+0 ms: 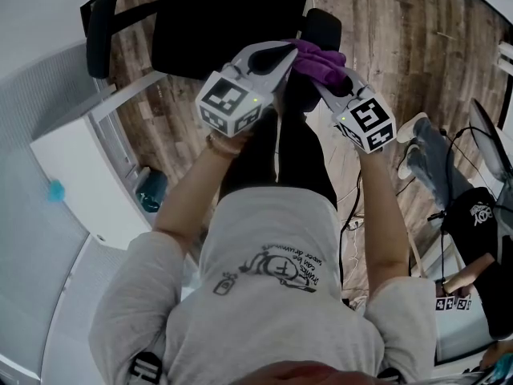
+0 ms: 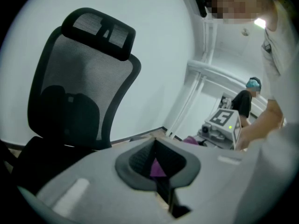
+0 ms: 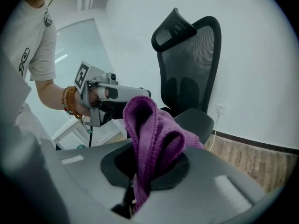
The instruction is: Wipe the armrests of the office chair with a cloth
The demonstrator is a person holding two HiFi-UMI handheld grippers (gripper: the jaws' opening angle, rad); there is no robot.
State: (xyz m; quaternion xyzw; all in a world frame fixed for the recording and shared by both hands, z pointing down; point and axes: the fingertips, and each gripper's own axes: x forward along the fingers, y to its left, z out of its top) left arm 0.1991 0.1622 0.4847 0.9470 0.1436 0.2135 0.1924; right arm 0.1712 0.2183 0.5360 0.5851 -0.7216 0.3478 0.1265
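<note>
The purple cloth (image 3: 154, 134) looks soft, light and limp, a knitted weave that folds over on itself and should drag on a surface rather than slide; it will likely droop wherever it is not held, so a bunched fold near the middle seems the better hold for wiping, leaving a pad of fabric free to press on the armrest; the right claw (image 3: 144, 168) is clamped on just such a fold, its jaws nearly together, with thick loops bulging above them and a tail hanging below; the left claw (image 2: 157, 164) is also all but closed, and a small purple corner shows pinched between its pads; in the head view both claws meet at the cloth, which is held in the air just above the near armrest (image 1: 322, 27) of the office chair (image 1: 228, 22), not visibly touching it; the far armrest (image 1: 98, 24) lies well apart across the seat; wiping seems not yet begun.
</note>
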